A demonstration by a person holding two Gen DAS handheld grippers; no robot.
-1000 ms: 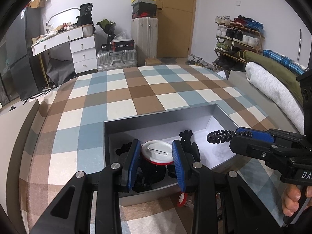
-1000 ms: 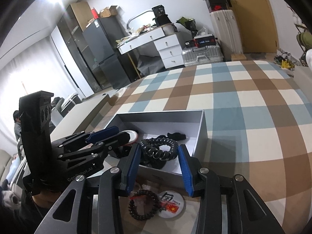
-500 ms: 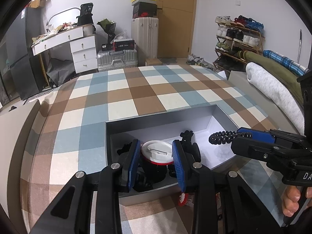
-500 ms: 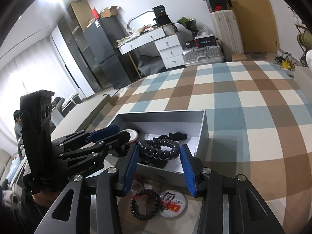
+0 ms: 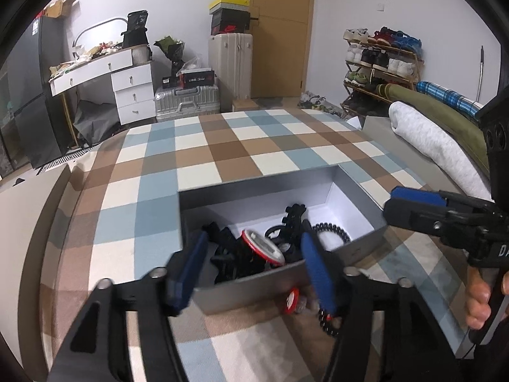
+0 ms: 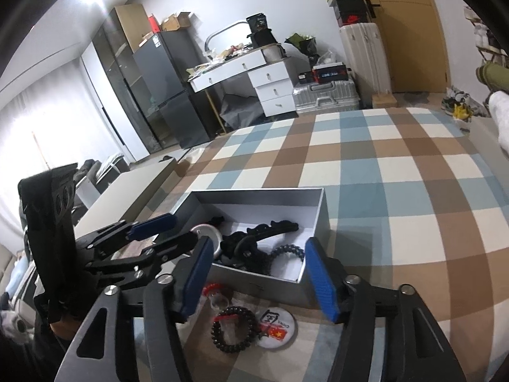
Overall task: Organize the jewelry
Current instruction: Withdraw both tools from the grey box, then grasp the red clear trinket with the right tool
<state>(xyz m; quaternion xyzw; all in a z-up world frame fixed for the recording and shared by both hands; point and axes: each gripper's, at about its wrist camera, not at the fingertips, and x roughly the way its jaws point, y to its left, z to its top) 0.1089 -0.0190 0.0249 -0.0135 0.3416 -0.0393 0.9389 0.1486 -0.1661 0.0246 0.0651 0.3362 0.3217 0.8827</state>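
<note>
Your left gripper (image 5: 254, 259) and right gripper (image 6: 264, 270), both spread and empty, hover over the box (image 6: 313, 281); a bead bracelet (image 6: 233, 328) lies beneath the right.

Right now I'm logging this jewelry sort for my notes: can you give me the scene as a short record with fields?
container: open grey box on the checked blue, brown and cream cover
inside box: round white badge with red rim, black coiled hair tie, black hair clips
outside box, near side: dark bead bracelet, round white badge with a red flag
left gripper: open, holding nothing, over the box's near wall
right gripper: open, holding nothing
</note>
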